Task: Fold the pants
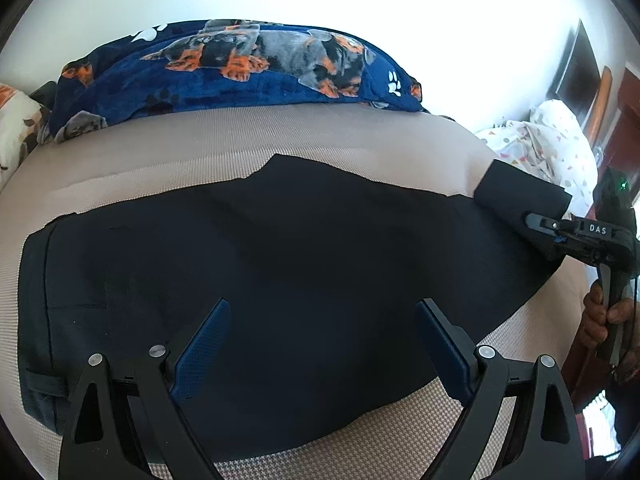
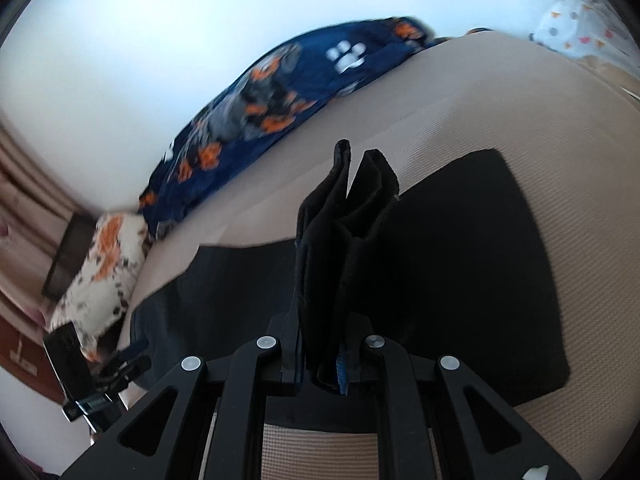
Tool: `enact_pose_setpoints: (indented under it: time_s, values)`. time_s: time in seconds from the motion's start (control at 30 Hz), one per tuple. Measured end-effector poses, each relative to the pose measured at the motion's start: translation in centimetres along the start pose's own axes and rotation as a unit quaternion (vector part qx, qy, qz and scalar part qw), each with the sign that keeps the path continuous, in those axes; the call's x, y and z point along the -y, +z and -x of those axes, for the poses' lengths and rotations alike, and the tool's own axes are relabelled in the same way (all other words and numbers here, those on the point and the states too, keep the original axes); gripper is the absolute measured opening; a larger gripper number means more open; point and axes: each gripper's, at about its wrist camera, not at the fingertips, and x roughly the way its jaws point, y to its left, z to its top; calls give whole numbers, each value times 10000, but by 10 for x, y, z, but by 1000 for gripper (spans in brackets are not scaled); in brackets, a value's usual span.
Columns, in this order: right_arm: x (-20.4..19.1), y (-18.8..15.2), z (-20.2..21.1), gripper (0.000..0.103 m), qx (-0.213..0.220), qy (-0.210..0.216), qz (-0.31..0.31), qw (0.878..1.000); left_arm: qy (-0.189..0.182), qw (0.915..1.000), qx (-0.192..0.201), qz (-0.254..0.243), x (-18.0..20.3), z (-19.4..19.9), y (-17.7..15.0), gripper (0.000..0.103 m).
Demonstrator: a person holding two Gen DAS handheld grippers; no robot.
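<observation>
Dark navy pants (image 1: pixel 280 264) lie flat across the beige bed (image 1: pixel 240 144), waistband at the left. My left gripper (image 1: pixel 320 344) is open and hovers empty just above the pants near their front edge. My right gripper (image 1: pixel 538 226) is shut on the leg end of the pants and lifts it at the far right; the cuff (image 1: pixel 520 194) sticks up. In the right wrist view the right gripper (image 2: pixel 322 364) is shut on the bunched leg cuffs (image 2: pixel 348 232), which stand up between the fingers. The rest of the pants (image 2: pixel 460 280) lie below.
A blue dog-print blanket (image 1: pixel 224 68) lies along the bed's far side by the white wall. A floral pillow (image 1: pixel 16 128) is at the left. A white patterned sheet (image 1: pixel 552 144) is bunched at the right, past the bed's edge.
</observation>
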Motion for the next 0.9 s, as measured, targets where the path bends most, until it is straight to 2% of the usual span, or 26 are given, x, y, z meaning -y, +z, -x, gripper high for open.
enact_pose_setpoints:
  time_s: [0.3, 0.9]
  values:
    - [-37, -21, -24, 12, -276, -35, 536, 9982, -75, 9998, -59, 195, -9, -3, -2, 93]
    - [-69, -44, -48, 13, -534, -224, 1220, 9908, -81, 9994, -231, 234, -10, -9, -6, 93]
